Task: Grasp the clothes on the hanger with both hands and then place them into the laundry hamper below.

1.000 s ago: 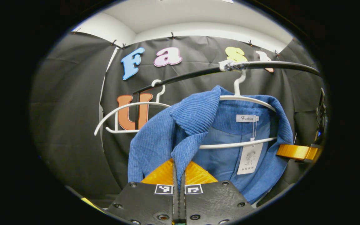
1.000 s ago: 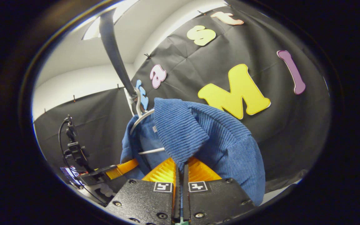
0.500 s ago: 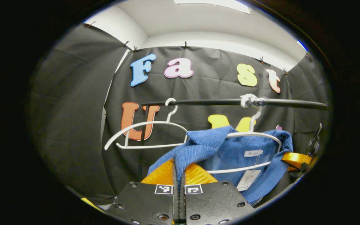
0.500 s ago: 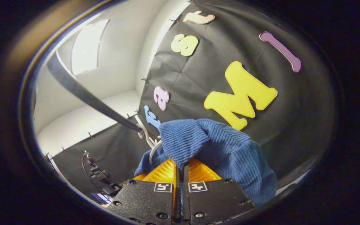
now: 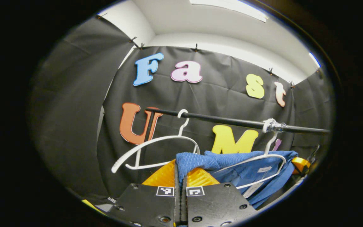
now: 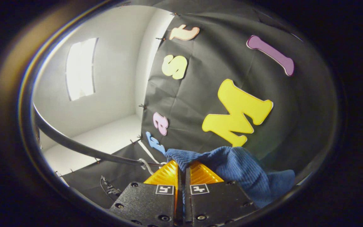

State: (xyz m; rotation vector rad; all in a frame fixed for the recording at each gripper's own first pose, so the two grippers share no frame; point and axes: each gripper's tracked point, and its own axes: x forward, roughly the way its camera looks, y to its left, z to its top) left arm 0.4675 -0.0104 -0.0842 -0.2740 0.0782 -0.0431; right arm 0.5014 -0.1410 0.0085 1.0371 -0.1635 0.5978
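Your carrier here is the black rail [image 5: 232,121], running from the middle of the left gripper view down toward its right edge. Two white hangers hook over it. The bare hanger [image 5: 156,148] hangs near the rail's left end, left of centre. The second hanger [image 5: 265,157] hooks on at lower right under a wrapped whitish patch [image 5: 271,125], with the blue corduroy garment [image 5: 247,167] draped against it.
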